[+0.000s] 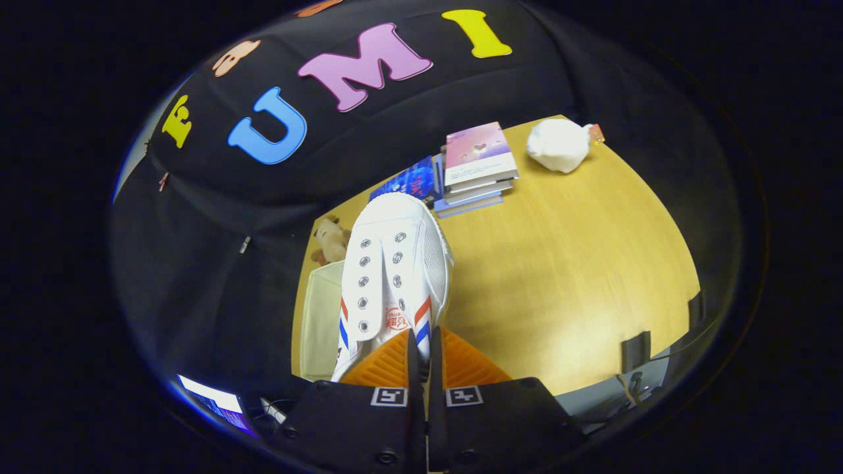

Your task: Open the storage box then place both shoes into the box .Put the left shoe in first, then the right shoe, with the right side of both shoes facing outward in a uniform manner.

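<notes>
**One white shoe pinched in the tongs, held over the table's left end**

One screen glows low down, left of the tongs' housing, below the table's level. Contents too small to make out.

Next rightward: a pale, open-topped storage box sits at the left end of the table, just left of the shoe. Its near wall and part of the inside show; the shoe covers its right side. I cannot tell whether the shoe touches it.

Beyond the box, near the table's far left edge, a small brown plush toy, partly hidden by the shoe.

Centre: the white shoe, canvas, unlaced, two rows of metal eyelets, red and blue stripes on each flank, a red mark on the tongue. Toe points away from the camera, heel end toward the fingers. The tongs are pressed nearly together on a thin part of the shoe's heel-end rim, one finger either side, only a narrow slit between them. The shoe appears lifted clear of the table, though that is hard to confirm from this angle.

Beyond the toe: a stack of books, pink cover on top, with a blue book just beside it on the left.

Further right, near the far edge: a white rounded soft object with a small red tag.

Right near edge: two dark clamps grip the table's rim.
</notes>
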Demonstrator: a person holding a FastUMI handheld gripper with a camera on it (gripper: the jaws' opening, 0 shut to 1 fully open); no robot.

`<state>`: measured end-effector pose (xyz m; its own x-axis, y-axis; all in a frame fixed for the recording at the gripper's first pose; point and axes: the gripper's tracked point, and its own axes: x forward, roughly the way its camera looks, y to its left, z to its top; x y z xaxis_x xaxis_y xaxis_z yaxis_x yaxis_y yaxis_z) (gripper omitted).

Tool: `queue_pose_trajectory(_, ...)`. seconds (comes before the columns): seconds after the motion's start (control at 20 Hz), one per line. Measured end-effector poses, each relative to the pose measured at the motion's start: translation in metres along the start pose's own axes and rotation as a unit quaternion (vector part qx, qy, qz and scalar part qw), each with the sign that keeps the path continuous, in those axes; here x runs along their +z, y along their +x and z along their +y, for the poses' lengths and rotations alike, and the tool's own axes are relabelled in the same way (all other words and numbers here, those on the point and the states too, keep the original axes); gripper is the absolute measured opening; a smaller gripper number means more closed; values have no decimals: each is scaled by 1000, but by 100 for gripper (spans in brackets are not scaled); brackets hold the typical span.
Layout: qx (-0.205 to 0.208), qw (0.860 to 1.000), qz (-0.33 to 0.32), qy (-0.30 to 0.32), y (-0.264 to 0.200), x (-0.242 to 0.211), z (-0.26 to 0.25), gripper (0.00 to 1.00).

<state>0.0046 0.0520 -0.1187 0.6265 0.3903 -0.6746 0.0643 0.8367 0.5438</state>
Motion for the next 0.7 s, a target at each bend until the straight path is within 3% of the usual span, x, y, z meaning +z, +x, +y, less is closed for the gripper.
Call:
queue_pose_trajectory(0.2, 31, 999, 19, -12, 18, -10, 53, 6)
queue_pose_trajectory(0.45, 36, 997, 51, -48, 62, -33, 90, 6)
queue_pose_trajectory(0.7, -12, 993, 86, -81, 107, -60, 91, 6)
